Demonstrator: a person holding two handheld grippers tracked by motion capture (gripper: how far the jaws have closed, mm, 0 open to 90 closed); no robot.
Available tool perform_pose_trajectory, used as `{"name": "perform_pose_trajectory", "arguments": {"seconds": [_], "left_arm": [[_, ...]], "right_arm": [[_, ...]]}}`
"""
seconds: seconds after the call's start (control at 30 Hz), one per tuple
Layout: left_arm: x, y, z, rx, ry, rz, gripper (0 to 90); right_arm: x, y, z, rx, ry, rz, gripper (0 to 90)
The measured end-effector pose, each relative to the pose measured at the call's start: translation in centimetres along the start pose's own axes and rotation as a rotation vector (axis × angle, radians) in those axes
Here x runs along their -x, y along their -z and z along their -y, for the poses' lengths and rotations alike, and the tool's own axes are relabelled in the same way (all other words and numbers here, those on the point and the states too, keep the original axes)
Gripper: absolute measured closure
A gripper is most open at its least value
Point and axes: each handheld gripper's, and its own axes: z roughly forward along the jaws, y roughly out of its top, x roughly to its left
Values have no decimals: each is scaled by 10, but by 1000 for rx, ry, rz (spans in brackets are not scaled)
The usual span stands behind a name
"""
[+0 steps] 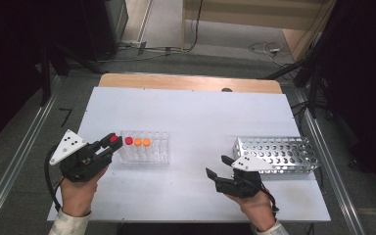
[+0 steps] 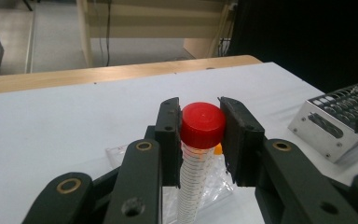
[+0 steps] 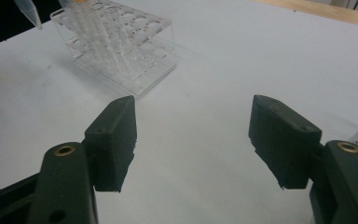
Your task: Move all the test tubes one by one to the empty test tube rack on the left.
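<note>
High view: the left gripper (image 1: 108, 142) is clamped on a red-capped centrifuge tube (image 1: 113, 139), held just left of the clear plastic rack (image 1: 157, 155). One red-capped (image 1: 129, 141) and two orange-capped tubes (image 1: 142, 142) stand along the rack's far row; its other holes look empty. At the right, the perforated metal rack (image 1: 279, 155) looks empty, well apart from the held tube. The right gripper (image 1: 219, 168) lies nearer to it, jaws spread with nothing between them.

Left gripper view: the pads (image 2: 168, 135) press on the red cap (image 2: 203, 123). The tube's graduated body (image 2: 191, 184) hangs upright below, over the clear rack (image 2: 221, 179). The metal rack (image 2: 338, 123) lies to the right.

Right gripper view: the wide jaws stand over bare white table (image 3: 205, 102), with the clear rack (image 3: 121, 51) beyond.
</note>
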Motion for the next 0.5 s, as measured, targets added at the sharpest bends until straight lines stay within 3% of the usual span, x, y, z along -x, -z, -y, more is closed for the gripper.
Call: {"name": "perform_pose_trajectory", "arguments": {"seconds": [0.27, 0.5], "left_arm": [[-3, -4, -8, 40, -21, -50, 702], [-6, -20, -8, 38, -36, -95, 701]], "right_arm": [[7, 5, 2, 4, -12, 20, 305], [8, 6, 3, 3, -21, 26, 305]]}}
